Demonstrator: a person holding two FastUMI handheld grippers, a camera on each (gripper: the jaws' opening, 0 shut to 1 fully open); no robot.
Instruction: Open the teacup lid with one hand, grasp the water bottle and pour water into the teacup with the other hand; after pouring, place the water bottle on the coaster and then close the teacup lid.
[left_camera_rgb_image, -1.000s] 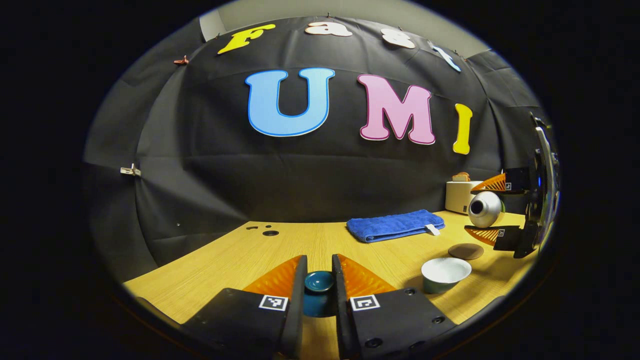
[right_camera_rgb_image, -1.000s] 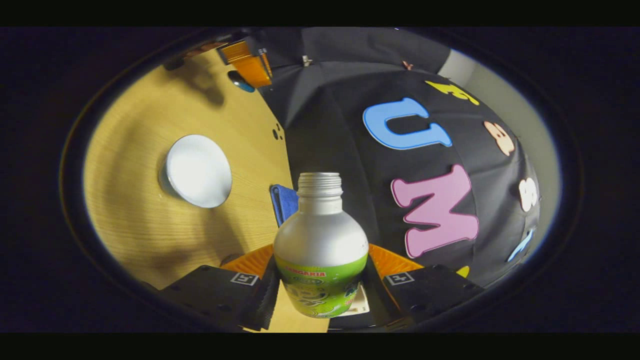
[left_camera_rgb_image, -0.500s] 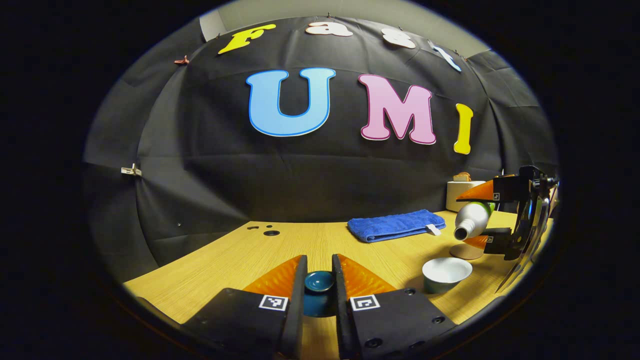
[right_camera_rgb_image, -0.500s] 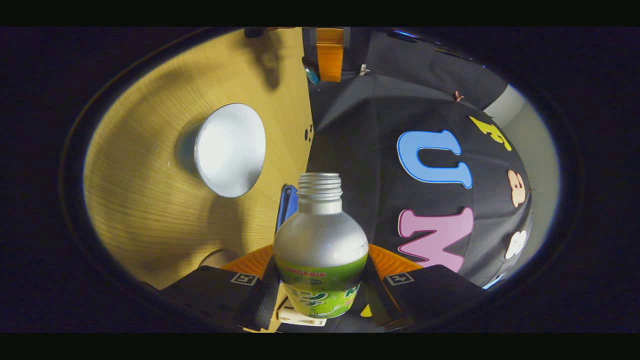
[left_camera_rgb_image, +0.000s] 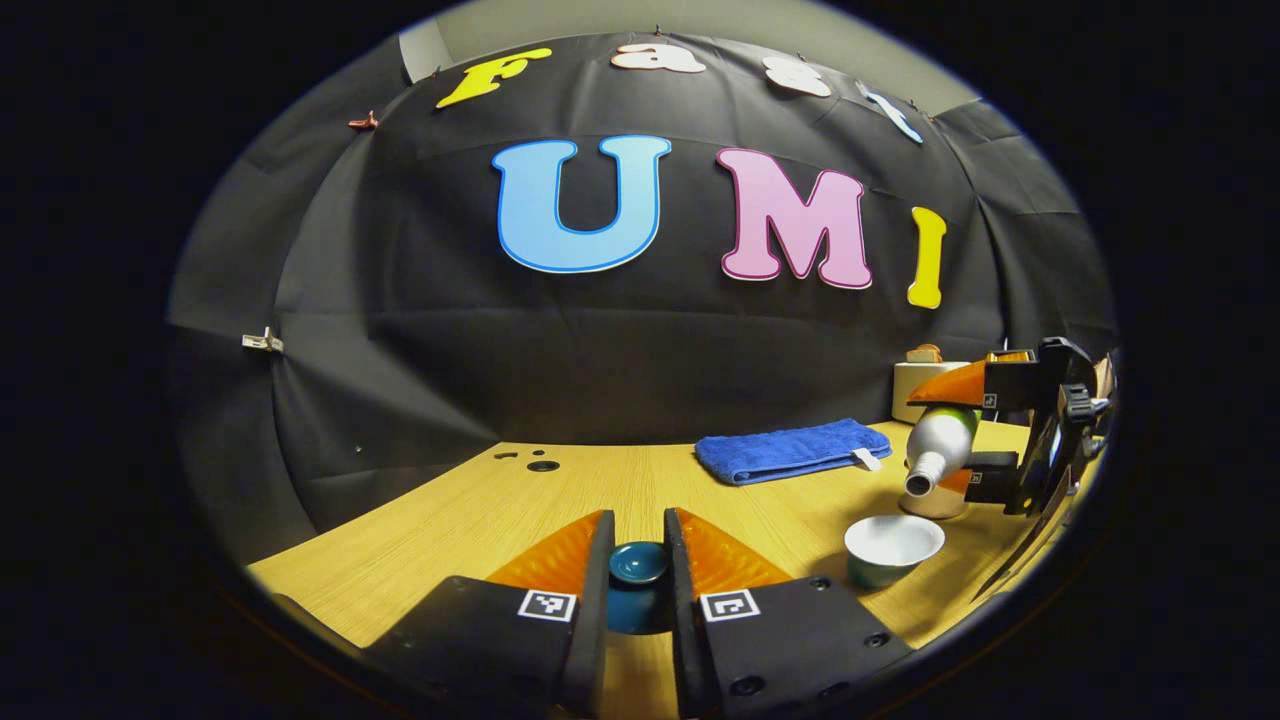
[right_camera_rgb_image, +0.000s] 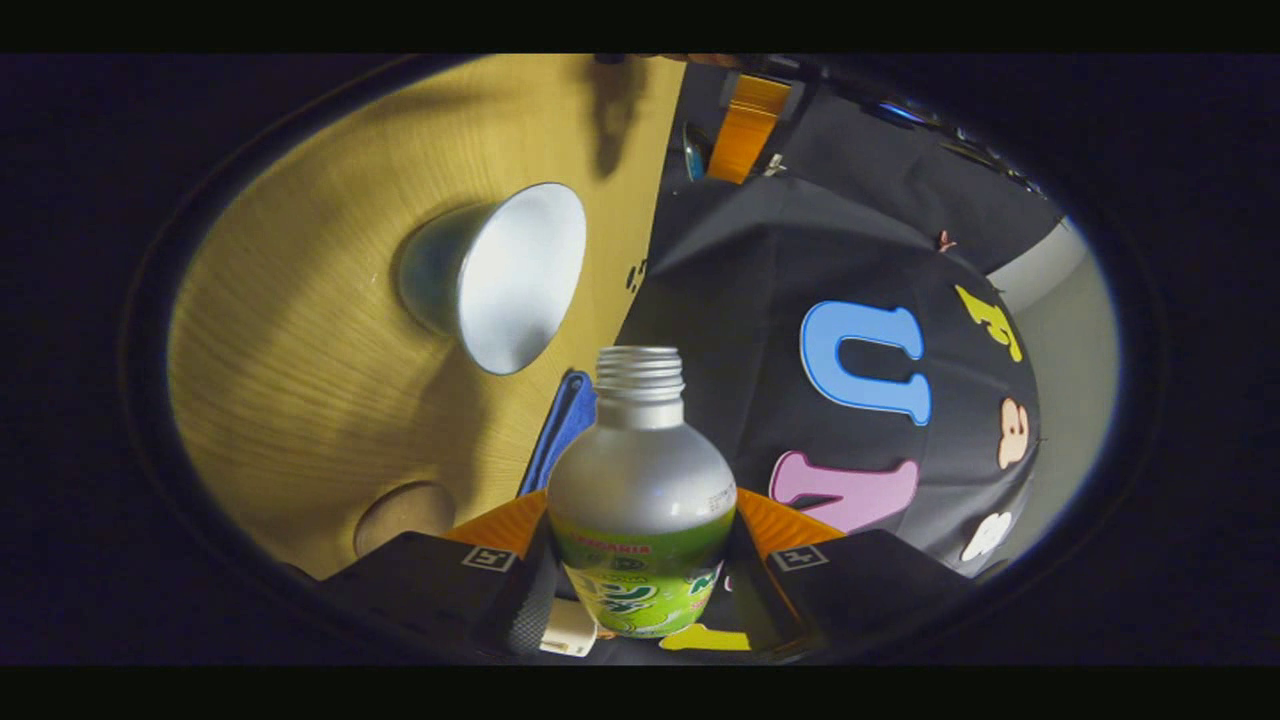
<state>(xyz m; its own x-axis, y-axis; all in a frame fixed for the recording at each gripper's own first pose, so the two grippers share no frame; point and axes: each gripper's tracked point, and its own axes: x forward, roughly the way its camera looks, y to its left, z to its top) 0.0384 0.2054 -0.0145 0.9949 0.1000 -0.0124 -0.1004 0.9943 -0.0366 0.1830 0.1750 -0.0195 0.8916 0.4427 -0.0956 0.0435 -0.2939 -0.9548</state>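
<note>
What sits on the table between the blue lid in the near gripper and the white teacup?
Nothing: in the left gripper view, only bare table lies between the lid and the teacup.

Uncapped silver water bottle (right_camera_rgb_image: 640, 470) tilted above open white-lined teacup (left_camera_rgb_image: 893, 545), teal lid (left_camera_rgb_image: 639, 565) apart, round coaster (right_camera_rgb_image: 404, 512) nearby

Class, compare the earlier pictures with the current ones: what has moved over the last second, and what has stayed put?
The right gripper, shut on the water bottle, has tipped it further, so its mouth now points down toward the open teacup. No water is visible yet. The left gripper still clamps the teacup lid in the same spot; the blue towel, coaster and table are unchanged.
</note>
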